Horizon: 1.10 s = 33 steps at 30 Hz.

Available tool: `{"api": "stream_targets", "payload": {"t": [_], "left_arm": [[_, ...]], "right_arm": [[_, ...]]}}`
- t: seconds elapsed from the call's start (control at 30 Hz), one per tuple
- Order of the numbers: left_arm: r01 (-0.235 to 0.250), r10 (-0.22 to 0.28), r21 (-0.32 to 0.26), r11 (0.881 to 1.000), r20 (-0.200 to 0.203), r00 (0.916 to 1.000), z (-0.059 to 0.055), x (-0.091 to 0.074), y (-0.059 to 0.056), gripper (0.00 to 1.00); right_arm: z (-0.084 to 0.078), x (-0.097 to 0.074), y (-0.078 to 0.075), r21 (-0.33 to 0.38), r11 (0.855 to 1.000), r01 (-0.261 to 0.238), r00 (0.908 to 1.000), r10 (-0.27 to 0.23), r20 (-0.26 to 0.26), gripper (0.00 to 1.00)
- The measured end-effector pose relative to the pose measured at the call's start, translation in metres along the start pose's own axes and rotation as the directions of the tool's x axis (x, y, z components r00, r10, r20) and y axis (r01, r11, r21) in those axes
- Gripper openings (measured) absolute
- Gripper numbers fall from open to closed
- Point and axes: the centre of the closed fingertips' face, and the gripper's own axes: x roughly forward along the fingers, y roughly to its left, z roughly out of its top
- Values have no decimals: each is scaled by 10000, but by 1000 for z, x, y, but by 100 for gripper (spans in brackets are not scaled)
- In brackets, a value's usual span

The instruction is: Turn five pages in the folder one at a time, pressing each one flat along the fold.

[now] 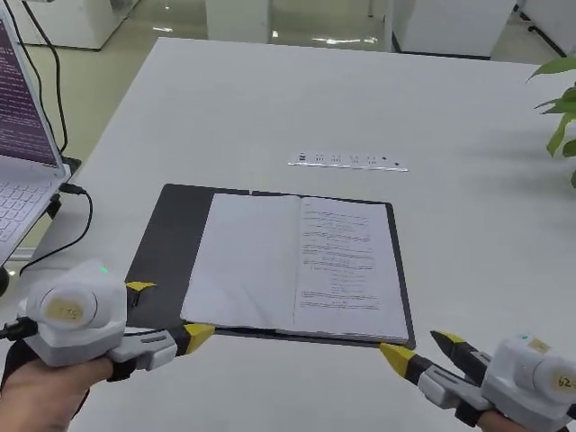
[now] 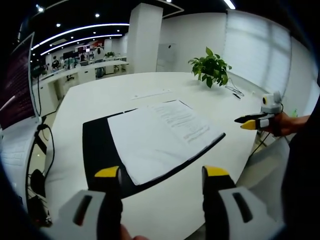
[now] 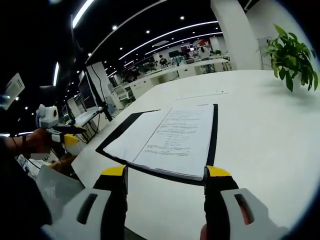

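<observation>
I am holding left gripper and right gripper open and empty at frame bottom. Likely next: pinching the centre-right printed page of the folder.

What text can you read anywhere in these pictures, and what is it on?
"62": sticker on the right gripper, at the picture's edge, maybe cut off.
Printed page in the folder: too small to read.
Strip on the table: blurred.
Laptop screen: unreadable.
Yellow label on the left gripper: blurred.
</observation>
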Motion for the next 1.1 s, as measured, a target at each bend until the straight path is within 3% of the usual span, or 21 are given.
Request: {"api": "stream_targets", "payload": {"t": [0.3, 0.57, 0.7, 1.1], "left_arm": [[456, -453, 316, 9985, -99, 9989, 8, 15, -16, 63], [1040, -1032, 557, 9930, -162, 9945, 22, 35, -42, 63], [1422, -1412, 775, 9868, -188, 9898, 31, 49, -57, 62], [2488, -2427, 1335, 9593, -608, 9682, 42, 95, -102, 61]], "right_arm": [[0, -4, -4, 328, 9995, -7, 10000, 4, 86, 59], [-7, -7, -4, 192, 9998, -71, 9998, 74, -166, 60], [-7, -9, -6, 501, 9987, -62, 9999, 67, -86, 60], [-16, -14, -8, 927, 9954, -250, 9995, 265, -144, 57]]}}
